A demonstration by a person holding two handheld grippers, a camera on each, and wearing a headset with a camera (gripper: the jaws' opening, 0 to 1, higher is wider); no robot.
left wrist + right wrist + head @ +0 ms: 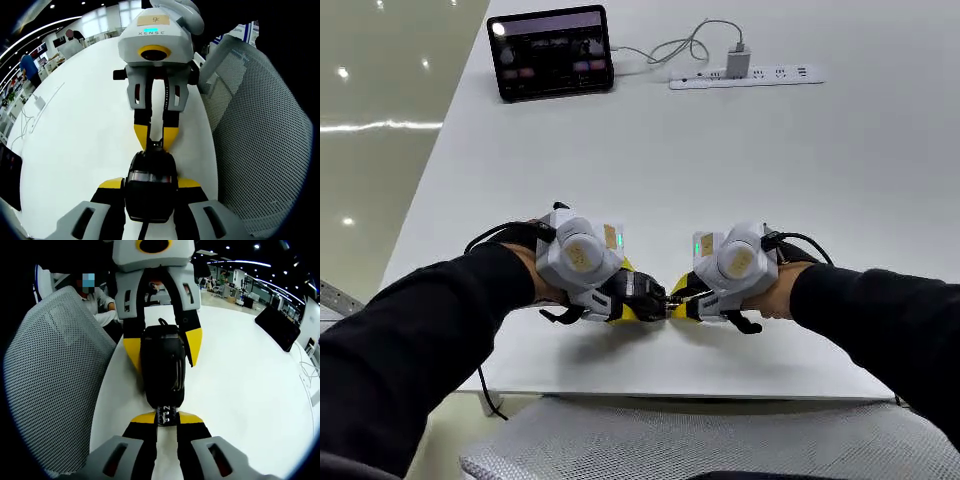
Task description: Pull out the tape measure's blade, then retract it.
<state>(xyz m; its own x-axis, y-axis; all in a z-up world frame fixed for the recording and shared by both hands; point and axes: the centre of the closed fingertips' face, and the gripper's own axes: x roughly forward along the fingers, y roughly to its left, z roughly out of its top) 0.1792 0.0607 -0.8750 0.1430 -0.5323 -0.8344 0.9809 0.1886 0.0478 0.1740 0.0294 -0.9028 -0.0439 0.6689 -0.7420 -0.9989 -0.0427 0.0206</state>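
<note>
By the white table's (720, 150) front edge, the left claw (150, 182) clamps the black plastic tape measure case (162, 365) and the right claw (167, 419) pinches the numbered metal blade tip (166, 413), barely out, so the pull-out seems just begun and next calls for drawing the claws steadily apart.

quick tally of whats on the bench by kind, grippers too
grippers: 2, left gripper and right gripper
tape measure: 1
tablet: 1
power strip: 1
charger with cable: 1
total: 6
</note>
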